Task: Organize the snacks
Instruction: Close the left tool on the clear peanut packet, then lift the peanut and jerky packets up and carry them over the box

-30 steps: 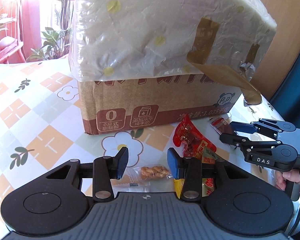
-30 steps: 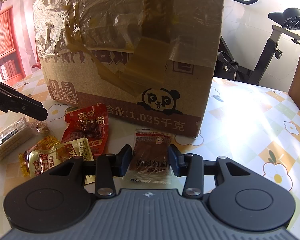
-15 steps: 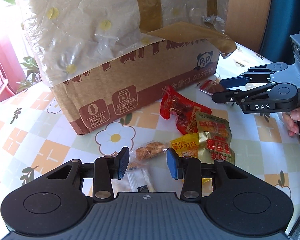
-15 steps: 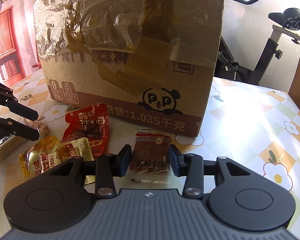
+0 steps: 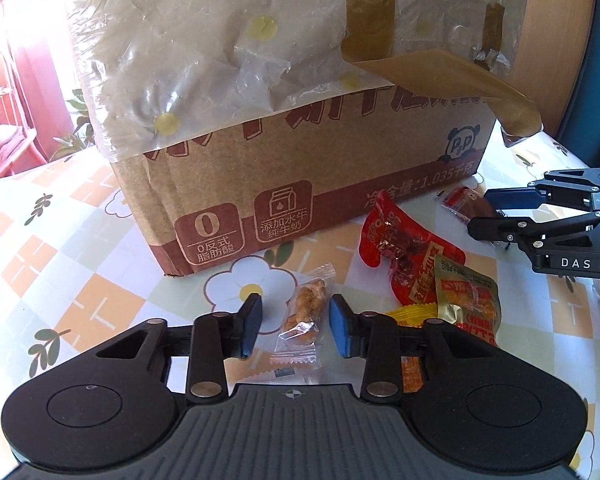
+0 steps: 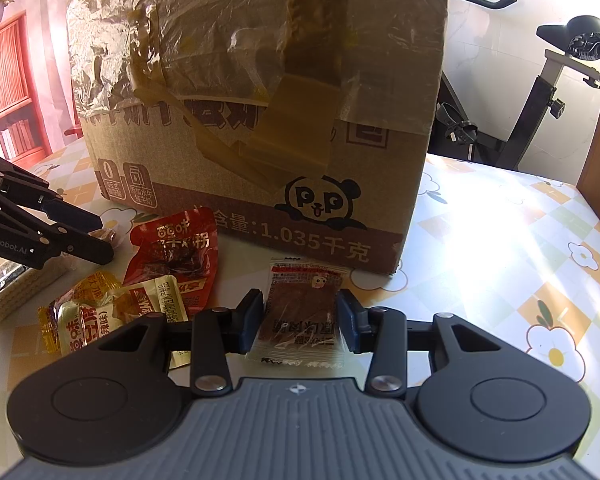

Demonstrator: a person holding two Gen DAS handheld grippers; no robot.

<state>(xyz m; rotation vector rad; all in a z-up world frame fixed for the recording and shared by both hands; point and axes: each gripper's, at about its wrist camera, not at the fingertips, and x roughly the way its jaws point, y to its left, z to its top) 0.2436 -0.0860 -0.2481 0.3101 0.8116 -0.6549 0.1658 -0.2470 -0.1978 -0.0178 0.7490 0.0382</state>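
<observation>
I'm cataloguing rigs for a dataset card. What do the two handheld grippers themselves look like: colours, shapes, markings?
Both are matte black linkage grippers with blue pads on the fingertips, silver pivot pins, two round black discs and a ribbed grey centre plate. The left gripper carries "GenRobot.AI" on its side, the right gripper "DAS" in white. No cables or sleeves show.

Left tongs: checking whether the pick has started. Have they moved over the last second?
Yes. The left tongs have swung right along the cardboard box, whose panda-logo corner now shows, and they now straddle the clear-wrapped twist snack, jaws open.
</observation>
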